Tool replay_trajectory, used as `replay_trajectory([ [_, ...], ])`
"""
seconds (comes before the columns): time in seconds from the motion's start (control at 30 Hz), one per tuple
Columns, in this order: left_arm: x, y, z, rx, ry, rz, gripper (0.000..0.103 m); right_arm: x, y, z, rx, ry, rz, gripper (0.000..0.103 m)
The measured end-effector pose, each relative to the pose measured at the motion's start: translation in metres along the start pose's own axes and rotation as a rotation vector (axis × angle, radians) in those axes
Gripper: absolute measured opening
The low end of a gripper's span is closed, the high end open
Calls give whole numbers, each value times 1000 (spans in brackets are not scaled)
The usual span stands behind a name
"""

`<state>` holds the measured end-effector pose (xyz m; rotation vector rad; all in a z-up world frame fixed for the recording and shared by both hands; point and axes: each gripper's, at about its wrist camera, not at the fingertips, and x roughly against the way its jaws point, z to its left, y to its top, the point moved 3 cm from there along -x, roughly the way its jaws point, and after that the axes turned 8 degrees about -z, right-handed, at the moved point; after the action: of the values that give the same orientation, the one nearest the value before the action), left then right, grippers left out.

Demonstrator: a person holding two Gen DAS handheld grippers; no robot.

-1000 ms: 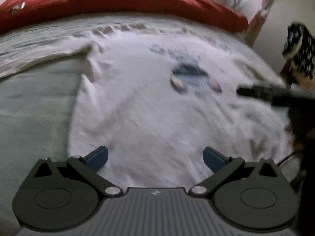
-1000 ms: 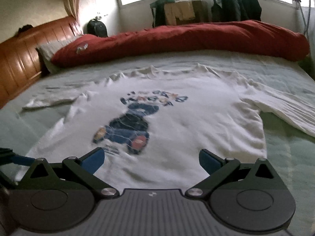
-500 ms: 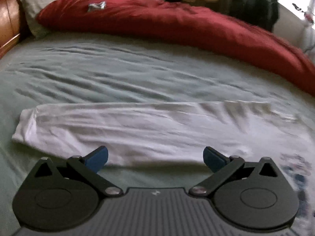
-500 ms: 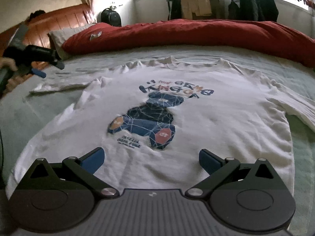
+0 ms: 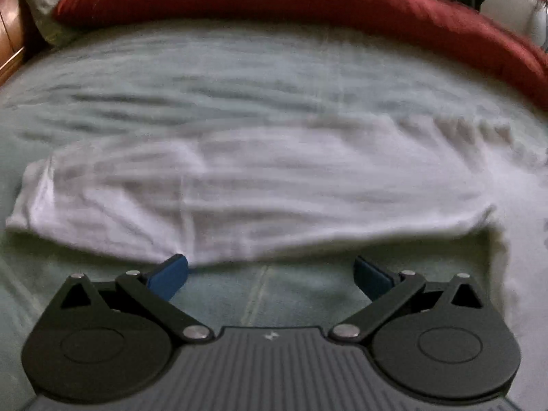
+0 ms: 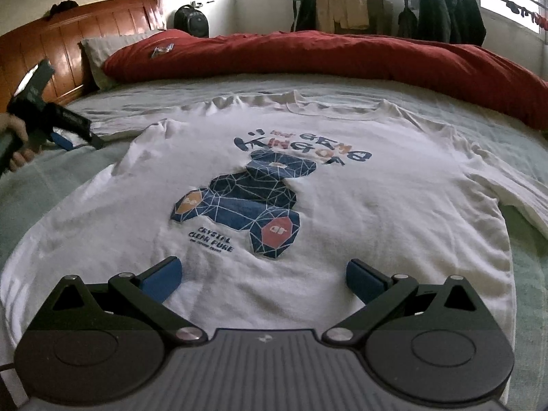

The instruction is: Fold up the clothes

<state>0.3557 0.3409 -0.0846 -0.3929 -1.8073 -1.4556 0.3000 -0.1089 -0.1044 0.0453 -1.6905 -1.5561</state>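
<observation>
A white long-sleeved shirt (image 6: 342, 205) with a blue bear print lies face up and flat on the pale green bed sheet (image 6: 68, 178). Its left sleeve (image 5: 239, 191) stretches sideways across the left wrist view. My left gripper (image 5: 270, 274) hovers open just short of that sleeve's near edge, with nothing between its blue pads. From the right wrist view the left gripper (image 6: 68, 137) shows at the far left, held by a hand. My right gripper (image 6: 263, 277) is open above the shirt's hem, empty.
A red duvet (image 6: 342, 58) is bunched along the far side of the bed, with a pillow (image 6: 102, 51) and wooden headboard (image 6: 51, 41) at the left. The shirt's right sleeve (image 6: 524, 198) trails off to the right.
The left gripper swung left from over the shirt's body to face the left sleeve, then came closer to it. The right gripper lifted and steadied over the hem.
</observation>
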Motion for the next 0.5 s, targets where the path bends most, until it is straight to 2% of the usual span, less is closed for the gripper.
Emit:
replay_trajectory([
  [0.07, -4, 15, 2, 45, -15, -36, 102, -1, 0, -1, -2, 2, 0, 103],
  [0.13, -17, 22, 4, 45, 27, -33, 102, -1, 0, 0, 2, 1, 0, 103],
  [0.33, -31, -10, 26, 66, 104, 48, 102, 0, 0, -1, 5, 5, 2, 103],
  [0.47, -14, -3, 30, 105, 132, 116, 102, 1, 0, -1, 7, 1, 3, 103],
  [0.5, -9, 5, 25, 86, 128, 99, 102, 1, 0, -1, 6, 0, 2, 103],
])
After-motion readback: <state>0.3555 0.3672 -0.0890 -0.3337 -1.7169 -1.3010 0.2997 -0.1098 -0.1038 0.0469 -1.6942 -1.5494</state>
